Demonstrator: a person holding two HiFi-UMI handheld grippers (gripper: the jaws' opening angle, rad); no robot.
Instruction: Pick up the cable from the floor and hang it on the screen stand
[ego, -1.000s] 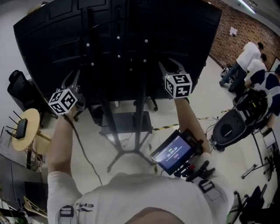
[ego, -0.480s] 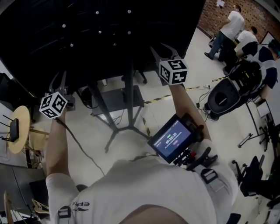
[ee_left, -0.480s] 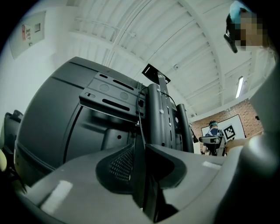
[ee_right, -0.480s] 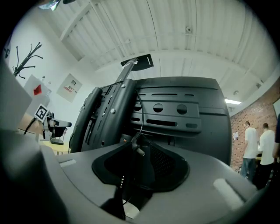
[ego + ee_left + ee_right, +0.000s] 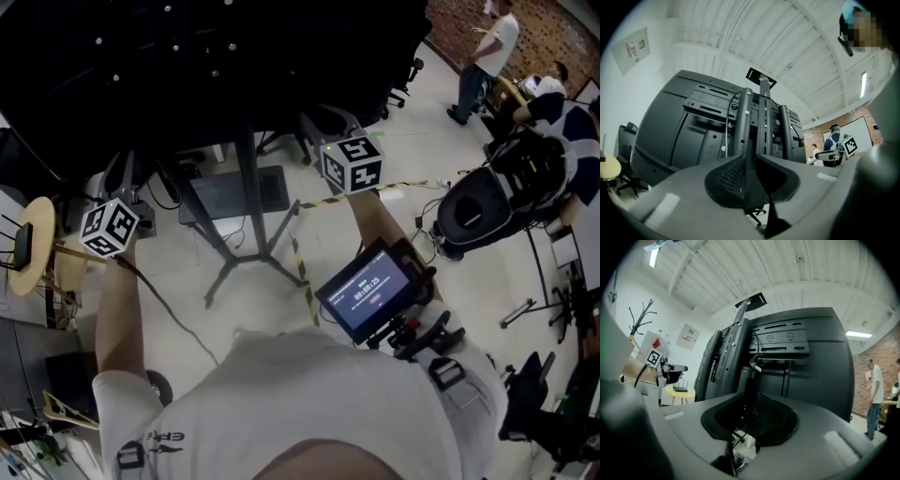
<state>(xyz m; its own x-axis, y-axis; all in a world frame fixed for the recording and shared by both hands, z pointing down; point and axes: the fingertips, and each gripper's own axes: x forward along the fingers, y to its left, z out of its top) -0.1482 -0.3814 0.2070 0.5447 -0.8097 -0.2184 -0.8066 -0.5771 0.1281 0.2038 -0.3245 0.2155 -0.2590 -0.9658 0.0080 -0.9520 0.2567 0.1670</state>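
The big black screen [image 5: 187, 56] on its stand [image 5: 246, 187] fills the top of the head view, seen from behind. A thin dark cable [image 5: 164, 305] runs from my left gripper [image 5: 127, 173] down past the forearm toward the floor. The left jaws [image 5: 752, 164] stand nearly together below the screen's left part, with something dark in the narrow gap. My right gripper [image 5: 328, 120] is raised right of the stand pole. Its jaws [image 5: 750, 413] are closing, still apart, with a thin wire in the gap. A short cable end [image 5: 754, 363] hangs on the screen's back bracket.
A round wooden table [image 5: 33, 244] with a router stands at the left. Black-and-yellow tape [image 5: 302, 272] crosses the floor by the stand's legs. A black round machine [image 5: 478, 211] and people [image 5: 483, 47] are at the right. A small monitor [image 5: 367, 292] hangs at the person's chest.
The head view has swung, so the screen sits higher and the stand further left. The right gripper has drifted left toward the stand pole. The left gripper keeps its place with the cable.
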